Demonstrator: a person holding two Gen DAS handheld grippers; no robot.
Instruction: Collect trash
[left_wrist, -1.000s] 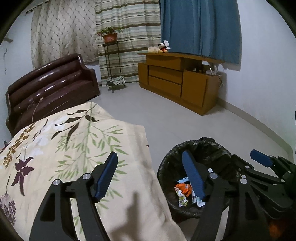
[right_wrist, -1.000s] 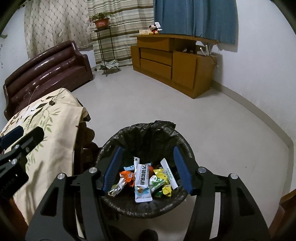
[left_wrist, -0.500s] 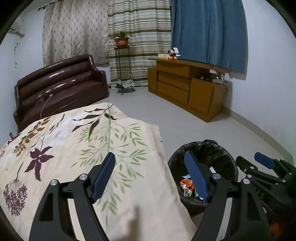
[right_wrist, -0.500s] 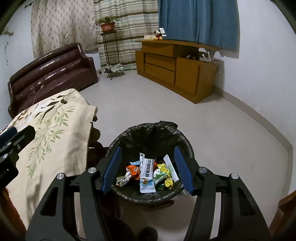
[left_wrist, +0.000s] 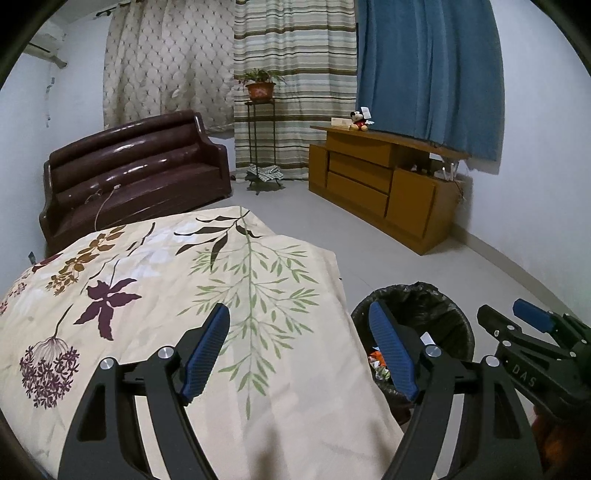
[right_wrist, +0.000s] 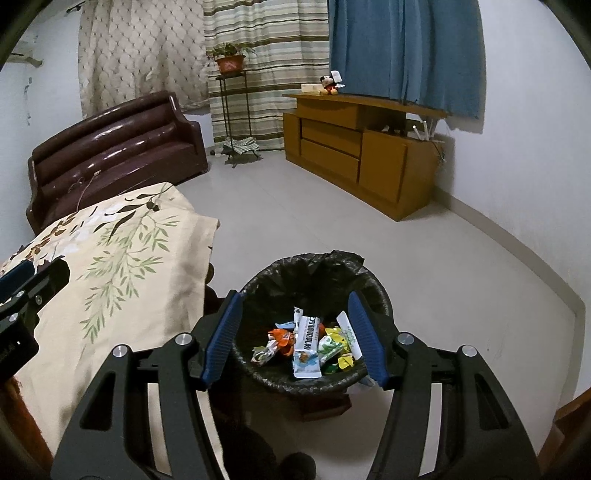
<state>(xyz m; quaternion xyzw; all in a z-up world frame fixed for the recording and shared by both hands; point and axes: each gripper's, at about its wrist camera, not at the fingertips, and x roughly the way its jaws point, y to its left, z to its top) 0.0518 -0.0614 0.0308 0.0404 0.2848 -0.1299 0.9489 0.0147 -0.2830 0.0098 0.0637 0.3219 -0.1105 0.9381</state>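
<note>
A trash bin (right_wrist: 314, 273) lined with a black bag stands on the floor beside the table; it also shows in the left wrist view (left_wrist: 436, 306). Several colourful snack wrappers (right_wrist: 308, 341) lie inside it. My right gripper (right_wrist: 295, 336) is open and empty, held above the bin with its blue pads either side of the wrappers. My left gripper (left_wrist: 301, 350) is open and empty, above the right edge of the floral tablecloth (left_wrist: 166, 280). The right gripper shows at the right of the left wrist view (left_wrist: 532, 325).
The cloth-covered table (right_wrist: 110, 251) is left of the bin. A dark brown sofa (left_wrist: 136, 173) stands behind it. A plant stand (left_wrist: 260, 136) and a wooden cabinet (left_wrist: 380, 184) with a Mickey toy (left_wrist: 358, 120) stand along the far wall. Grey tiled floor (right_wrist: 332, 221) lies between.
Both grippers have risen and drawn back; the bin looks smaller and lower, and more of the tablecloth and room shows. Both grippers stay open and empty.
</note>
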